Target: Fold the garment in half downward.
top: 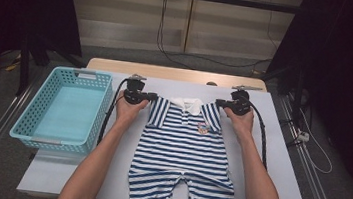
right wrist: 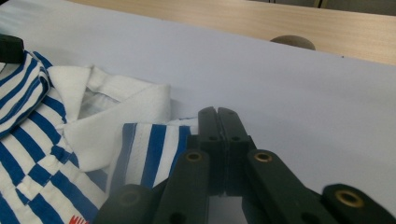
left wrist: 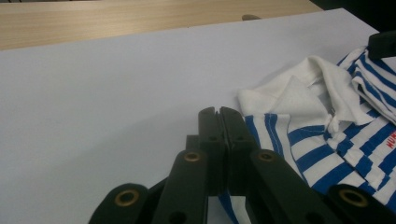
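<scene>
Striped blue and white, the baby romper (top: pixel 184 153) lay flat on the pale tabletop (top: pixel 278 156) in the high view, collar away from the person and legs toward the near edge, with a turquoise basket (top: pixel 60 109) standing just beside it on the left. Up at the shoulders, the left gripper (top: pixel 150 96) sat at one sleeve and the right gripper (top: pixel 219 103) at the other, both hands level and symmetrical. Over to the left gripper view: jaws pressed tight together, and striped fabric (left wrist: pixel 299 140) ran in beneath them beside the white collar (left wrist: pixel 299 95), so it looked pinched on the shoulder edge. The right gripper view mirrored it, jaws fully closed with the striped sleeve (right wrist: pixel 152 156) tucked under them. A shoulder hold for a fold or a lift, that was my read. Doing it well would mean keeping both pinches firm on the seam, moving the two hands together at the same height, and holding the cloth taut between them so the collar did not bunch or the garment skew.
</scene>
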